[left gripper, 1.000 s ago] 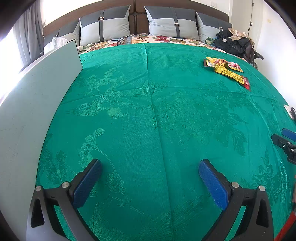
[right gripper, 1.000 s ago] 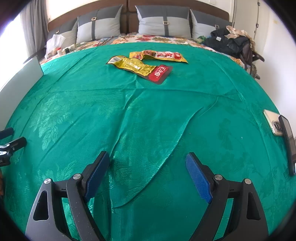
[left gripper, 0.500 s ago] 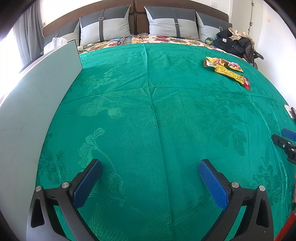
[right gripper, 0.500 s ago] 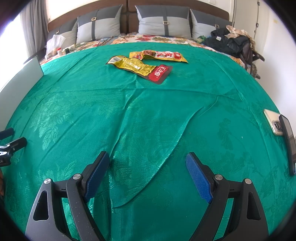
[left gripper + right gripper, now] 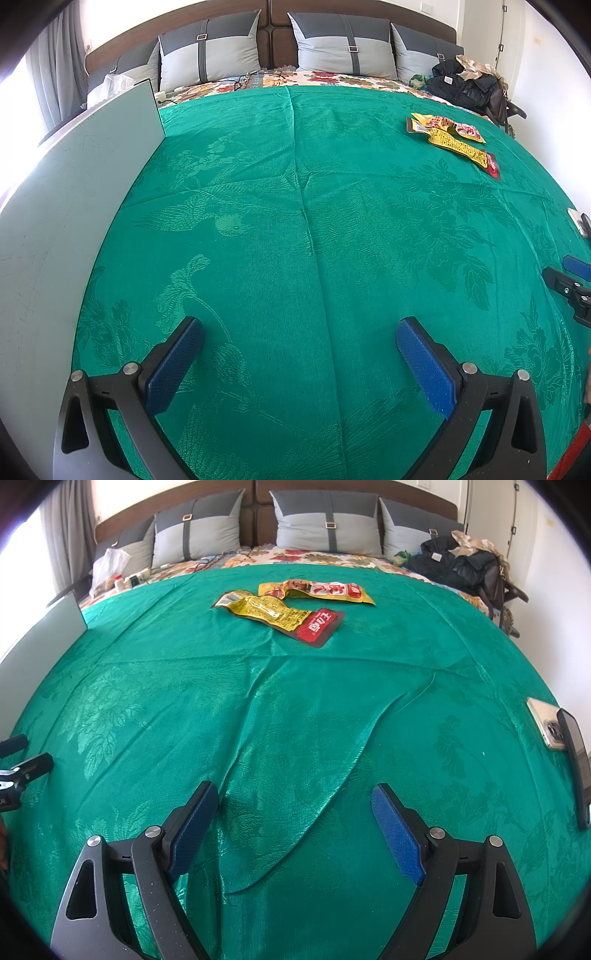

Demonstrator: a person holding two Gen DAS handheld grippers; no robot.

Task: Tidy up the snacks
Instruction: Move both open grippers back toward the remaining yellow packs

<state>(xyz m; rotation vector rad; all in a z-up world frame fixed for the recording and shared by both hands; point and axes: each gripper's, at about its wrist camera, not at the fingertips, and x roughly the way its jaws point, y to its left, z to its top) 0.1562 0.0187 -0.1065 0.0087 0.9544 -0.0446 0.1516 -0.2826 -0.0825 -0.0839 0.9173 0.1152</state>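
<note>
Two snack packets lie on the green bedspread (image 5: 295, 709), far ahead of the right gripper. One is yellow with a red end (image 5: 284, 618); the other, yellow and red (image 5: 317, 590), lies just behind it. In the left wrist view they show at the far right: the first packet (image 5: 461, 149) and the second (image 5: 448, 125). My left gripper (image 5: 299, 338) is open and empty, low over the bedspread. My right gripper (image 5: 295, 805) is open and empty, over a fold in the cloth. Each gripper's tip shows at the edge of the other's view.
A pale grey-green board (image 5: 66, 206) stands along the bed's left side. A phone (image 5: 546, 725) and a dark flat object (image 5: 576, 764) lie at the right edge. Grey pillows (image 5: 328, 528) line the headboard. Dark clothes and a bag (image 5: 461, 563) sit at the far right corner.
</note>
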